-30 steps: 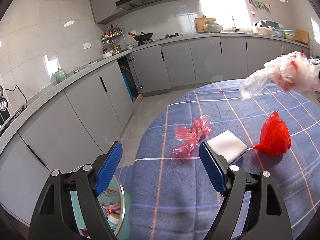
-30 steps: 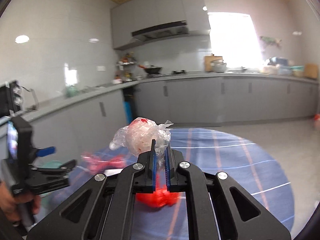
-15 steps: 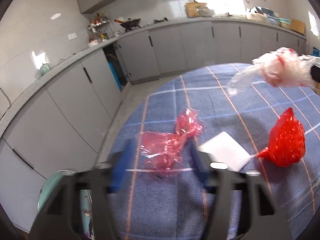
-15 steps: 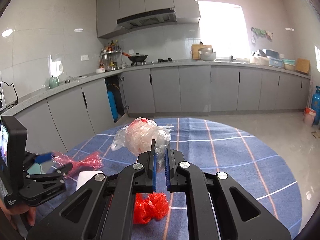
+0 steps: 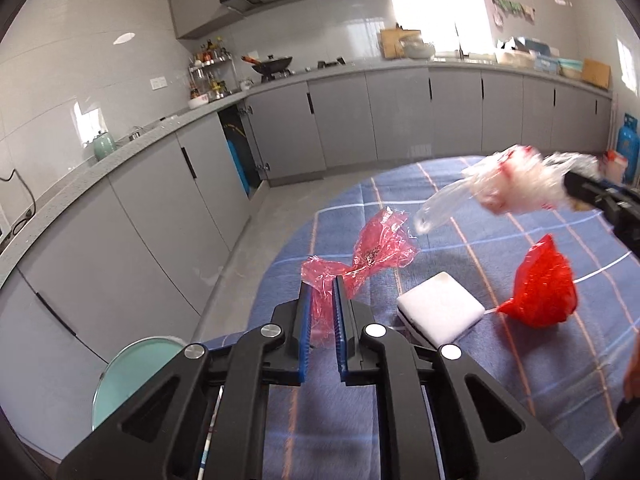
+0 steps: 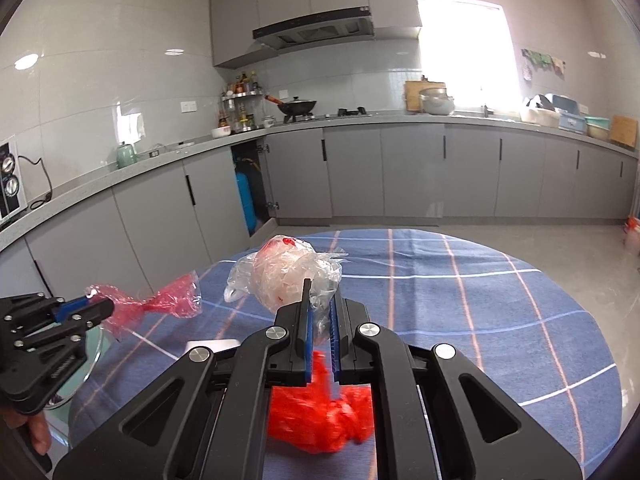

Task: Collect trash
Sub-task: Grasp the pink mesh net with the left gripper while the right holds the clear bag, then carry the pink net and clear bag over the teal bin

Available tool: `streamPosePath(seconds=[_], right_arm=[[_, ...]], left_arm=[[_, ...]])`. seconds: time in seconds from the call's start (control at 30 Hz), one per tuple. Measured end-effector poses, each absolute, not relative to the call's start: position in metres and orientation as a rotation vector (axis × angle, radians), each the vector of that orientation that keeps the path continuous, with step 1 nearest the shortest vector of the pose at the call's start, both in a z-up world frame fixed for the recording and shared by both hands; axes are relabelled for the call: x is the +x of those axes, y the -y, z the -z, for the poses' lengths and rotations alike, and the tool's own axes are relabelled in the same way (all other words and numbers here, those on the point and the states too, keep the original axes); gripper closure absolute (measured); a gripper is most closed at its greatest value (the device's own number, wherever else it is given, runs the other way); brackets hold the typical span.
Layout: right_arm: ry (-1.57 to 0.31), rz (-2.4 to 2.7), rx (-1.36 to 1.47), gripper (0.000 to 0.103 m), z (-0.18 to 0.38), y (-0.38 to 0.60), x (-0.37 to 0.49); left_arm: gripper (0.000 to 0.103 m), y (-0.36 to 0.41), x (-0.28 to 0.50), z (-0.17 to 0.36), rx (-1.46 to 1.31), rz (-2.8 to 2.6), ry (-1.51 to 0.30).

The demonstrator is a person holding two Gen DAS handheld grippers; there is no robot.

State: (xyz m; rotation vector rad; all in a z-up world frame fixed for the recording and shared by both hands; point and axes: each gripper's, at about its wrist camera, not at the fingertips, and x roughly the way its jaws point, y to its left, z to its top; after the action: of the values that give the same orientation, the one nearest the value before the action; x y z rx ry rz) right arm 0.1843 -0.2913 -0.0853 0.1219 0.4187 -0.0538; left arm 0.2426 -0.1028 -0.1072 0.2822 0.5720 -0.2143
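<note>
Left side first: a round teal bin [image 5: 132, 376] sits below the bench [image 5: 460, 420] edge, just under my left gripper [image 5: 322, 312]. Its fingers are closing on the pink wrapper [image 5: 360, 264], with the near tail of the film between the blue pads. The rest of the wrapper trails forward in a twisted bow shape. In the right wrist view it looks lifted off the cloth, though I can't tell for sure.

Film is thin, crinkly cellophane and slippery. I want the pinch fully home before I move, then a slow swing to the bin so the tail doesn't slide out.

Middle: a white block [image 5: 438, 312] lies flat on the blue checked cloth, just right of my left fingers. It has rounded corners and a matte top, and looks rigid. I'd avoid clipping it on the way out.

Right of that: a red bag [image 5: 544, 288] rests on the bench, bunched into a cone and crumpled. It's soft plastic, not yet picked up.

Far right: my right gripper [image 6: 320, 320] is clamped tight on the clear bag [image 6: 288, 276] and holds it above the bench. It is a wadded ball with red marks inside, thin and floppy, with loose flaps sticking out. Grip is on a fold at the edge, so I'd carry it gently with no jerks.
</note>
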Motion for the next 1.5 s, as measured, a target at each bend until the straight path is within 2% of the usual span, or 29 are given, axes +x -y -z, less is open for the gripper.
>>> streamPosePath(seconds=[0.5, 1.5], right_arm=[[-0.409, -0.081, 0.054, 0.095, 0.072, 0.221, 0.183], [-0.408, -0.313, -0.041, 0.095, 0.065, 0.086, 0.192]], left_arm=[[0.092, 0.039, 0.194, 0.087, 0.226, 0.151, -0.502], [0.092, -0.091, 0.180, 0.077, 0.191, -0.089, -0.482]])
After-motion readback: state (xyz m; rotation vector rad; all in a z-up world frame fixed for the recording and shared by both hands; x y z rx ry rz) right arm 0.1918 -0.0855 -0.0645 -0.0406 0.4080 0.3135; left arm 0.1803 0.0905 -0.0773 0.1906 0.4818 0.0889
